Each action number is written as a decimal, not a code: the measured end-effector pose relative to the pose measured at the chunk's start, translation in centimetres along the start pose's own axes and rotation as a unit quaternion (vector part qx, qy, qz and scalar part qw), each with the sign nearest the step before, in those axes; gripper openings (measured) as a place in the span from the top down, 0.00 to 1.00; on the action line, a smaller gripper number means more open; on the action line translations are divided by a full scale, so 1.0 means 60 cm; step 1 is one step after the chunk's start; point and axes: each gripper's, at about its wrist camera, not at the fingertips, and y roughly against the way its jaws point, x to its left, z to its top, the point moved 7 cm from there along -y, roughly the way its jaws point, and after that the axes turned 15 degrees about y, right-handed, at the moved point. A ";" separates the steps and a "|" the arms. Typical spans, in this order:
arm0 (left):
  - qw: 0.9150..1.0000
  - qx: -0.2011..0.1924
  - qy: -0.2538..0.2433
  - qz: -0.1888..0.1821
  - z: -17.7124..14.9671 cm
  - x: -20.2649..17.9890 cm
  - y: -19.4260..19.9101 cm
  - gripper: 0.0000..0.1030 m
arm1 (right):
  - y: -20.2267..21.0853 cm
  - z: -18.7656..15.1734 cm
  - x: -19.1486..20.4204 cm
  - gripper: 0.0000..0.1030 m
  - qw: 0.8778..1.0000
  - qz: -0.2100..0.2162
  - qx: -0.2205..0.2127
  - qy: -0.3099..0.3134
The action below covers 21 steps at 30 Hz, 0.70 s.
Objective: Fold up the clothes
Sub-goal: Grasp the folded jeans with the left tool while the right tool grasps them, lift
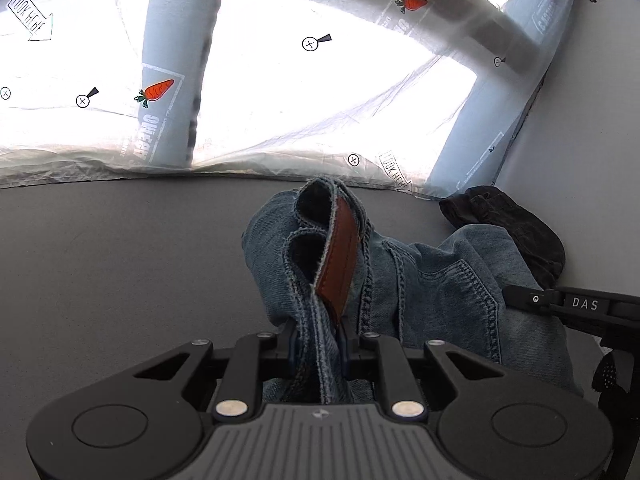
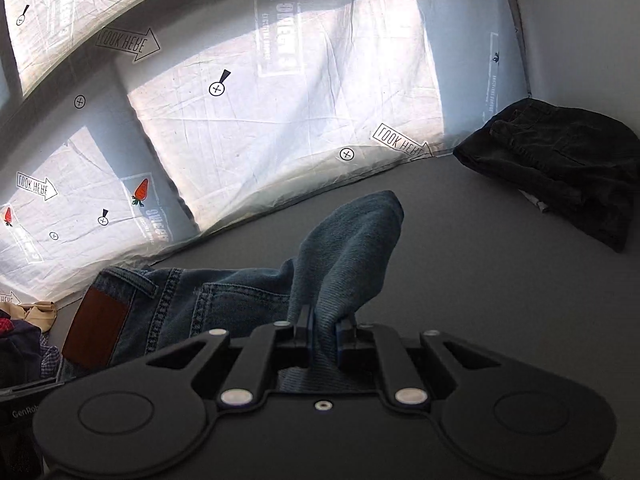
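Observation:
A pair of blue jeans (image 1: 440, 280) with a brown leather waist patch (image 1: 338, 256) lies on the grey table (image 1: 120, 260). My left gripper (image 1: 318, 336) is shut on the waistband by the patch, and the fabric stands up in folds ahead of it. My right gripper (image 2: 324, 332) is shut on another part of the jeans (image 2: 344, 248), which rises in a peak between the fingers. The patch (image 2: 96, 328) shows at the left of the right wrist view. The right gripper's body also shows at the right edge of the left wrist view (image 1: 576, 308).
A folded dark garment (image 2: 560, 168) lies at the back right of the table, also seen in the left wrist view (image 1: 508, 220). A printed plastic sheet (image 2: 280, 120) covers the window behind. A pile of mixed clothes (image 2: 24, 340) sits at the left. A white wall (image 1: 592, 160) is at the right.

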 end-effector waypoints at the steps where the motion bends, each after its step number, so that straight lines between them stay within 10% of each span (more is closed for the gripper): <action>1: 1.000 0.000 -0.001 -0.006 -0.005 -0.013 0.004 0.81 | 0.015 0.001 -0.011 0.90 1.000 -0.004 -0.003 -0.004; 21: 0.998 -0.005 0.020 -0.056 -0.036 -0.324 -0.092 0.81 | 0.105 0.064 -0.378 0.90 0.982 0.032 -0.082 -0.165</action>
